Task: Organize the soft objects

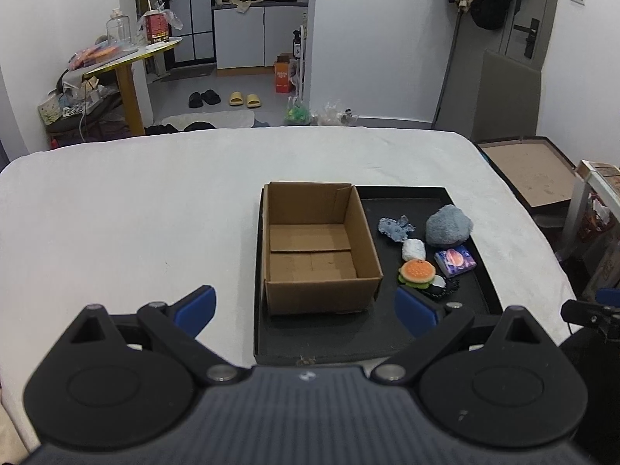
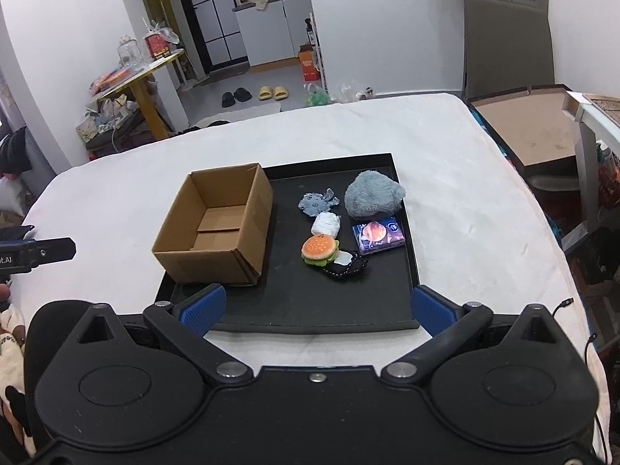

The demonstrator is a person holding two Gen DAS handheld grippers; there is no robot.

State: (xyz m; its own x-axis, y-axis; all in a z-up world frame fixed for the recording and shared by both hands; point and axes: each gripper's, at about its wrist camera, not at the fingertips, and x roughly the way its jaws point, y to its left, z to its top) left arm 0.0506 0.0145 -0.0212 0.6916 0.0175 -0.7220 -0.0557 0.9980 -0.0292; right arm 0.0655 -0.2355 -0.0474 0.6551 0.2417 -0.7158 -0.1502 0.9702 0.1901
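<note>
Nothing picked yet: both the left gripper and right gripper hover spread; next, pinch the burger plush for the cardboard box.

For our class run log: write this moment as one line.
left gripper: open, empty | right gripper: open, empty | cardboard box: empty | soft toys: on black tray

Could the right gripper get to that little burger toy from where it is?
Probably yes. The right gripper is open and empty, and the burger lies in the open on the tray with nothing between them; the box stands off to the left.
</note>
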